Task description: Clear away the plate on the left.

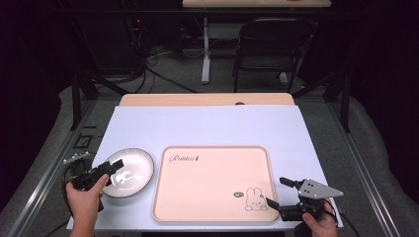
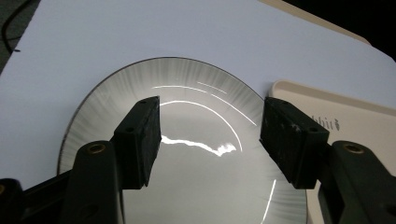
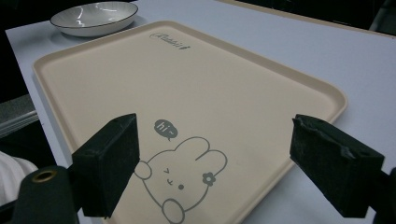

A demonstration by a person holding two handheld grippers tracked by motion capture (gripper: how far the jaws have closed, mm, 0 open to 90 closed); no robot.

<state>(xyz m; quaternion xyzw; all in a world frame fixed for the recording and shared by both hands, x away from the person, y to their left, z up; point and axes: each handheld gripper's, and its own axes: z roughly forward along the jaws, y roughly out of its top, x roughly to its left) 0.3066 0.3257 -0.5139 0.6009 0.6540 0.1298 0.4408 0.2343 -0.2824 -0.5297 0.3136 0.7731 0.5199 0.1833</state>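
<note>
Slippage threatens if the wide-open left tongs (image 2: 210, 140) pinch the glossy plate (image 1: 127, 172) left of the tray (image 1: 212, 182) too shallowly; right tongs (image 3: 229, 168) gape empty.

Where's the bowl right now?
In the high view the bowl sits at the table's left, just left of the tray, with the left gripper open over it.

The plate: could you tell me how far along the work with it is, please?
Nothing looks done: the plate sits on the table beside the tray. In hand: the left gripper hovers open over it. Left: gripping and moving it. The right gripper waits open by the tray's corner.
</note>
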